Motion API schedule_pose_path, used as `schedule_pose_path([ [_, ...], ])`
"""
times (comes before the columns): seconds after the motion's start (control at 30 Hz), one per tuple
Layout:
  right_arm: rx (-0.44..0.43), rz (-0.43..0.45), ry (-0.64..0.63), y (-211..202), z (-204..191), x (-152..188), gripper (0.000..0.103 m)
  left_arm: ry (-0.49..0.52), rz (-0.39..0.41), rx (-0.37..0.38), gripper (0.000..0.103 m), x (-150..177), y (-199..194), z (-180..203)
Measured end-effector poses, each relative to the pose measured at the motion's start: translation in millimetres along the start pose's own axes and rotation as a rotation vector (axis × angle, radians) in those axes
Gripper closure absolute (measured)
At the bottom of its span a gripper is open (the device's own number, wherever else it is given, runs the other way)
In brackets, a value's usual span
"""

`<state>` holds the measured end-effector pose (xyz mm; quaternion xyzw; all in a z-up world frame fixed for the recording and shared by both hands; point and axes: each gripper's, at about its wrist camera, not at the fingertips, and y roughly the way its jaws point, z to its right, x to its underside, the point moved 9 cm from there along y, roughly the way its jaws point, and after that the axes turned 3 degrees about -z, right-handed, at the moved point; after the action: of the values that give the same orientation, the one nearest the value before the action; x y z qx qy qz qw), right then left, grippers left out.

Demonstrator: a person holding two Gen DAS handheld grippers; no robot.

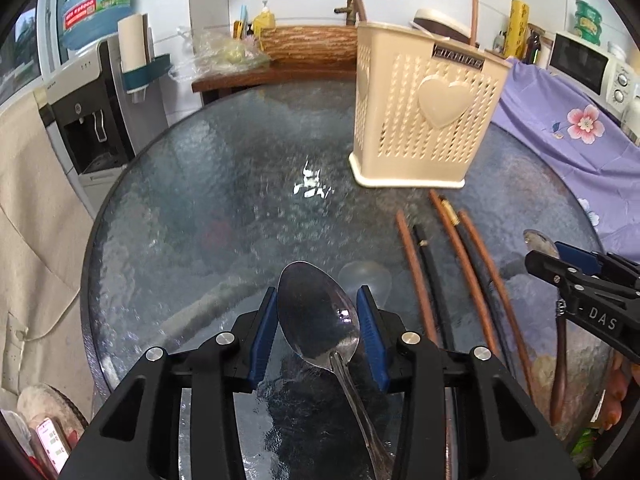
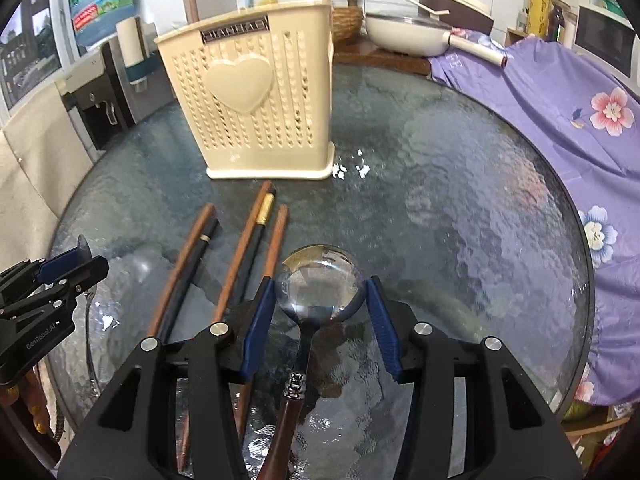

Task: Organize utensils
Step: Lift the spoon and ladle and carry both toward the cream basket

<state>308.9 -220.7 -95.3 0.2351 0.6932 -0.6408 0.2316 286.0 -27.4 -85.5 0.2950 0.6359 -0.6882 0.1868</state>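
A beige perforated utensil holder (image 1: 424,104) with a heart stands at the far side of the round glass table (image 1: 208,184); it also shows in the right wrist view (image 2: 256,104). Several brown and black chopsticks (image 1: 448,264) lie in front of it, also seen in the right wrist view (image 2: 240,256). My left gripper (image 1: 318,320) straddles the bowl of a metal spoon (image 1: 320,316), jaws apart on either side. My right gripper (image 2: 320,304) straddles the bowl of a wooden-handled spoon (image 2: 318,288), jaws apart. Each gripper shows in the other's view, the right (image 1: 560,264) and the left (image 2: 76,264).
A water dispenser (image 1: 92,108) stands beyond the table's left edge. A purple flowered cloth (image 2: 560,120) covers furniture to the right. A white pan (image 2: 404,32) and a wicker basket (image 1: 308,42) sit on the back counter. A microwave (image 1: 588,64) is at the far right.
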Motion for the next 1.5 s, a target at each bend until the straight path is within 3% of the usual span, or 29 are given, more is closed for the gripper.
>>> schedule_pose_path([
  [0.6,-0.078,0.158,-0.092,-60,-16,-28,0.056,0.028,0.153,0.052,0.065,-33,-47,8],
  [1.5,-0.094,0.213,-0.155,-85,-30,-51,0.056,0.067,0.26,0.072,0.067,-63,-78,15],
])
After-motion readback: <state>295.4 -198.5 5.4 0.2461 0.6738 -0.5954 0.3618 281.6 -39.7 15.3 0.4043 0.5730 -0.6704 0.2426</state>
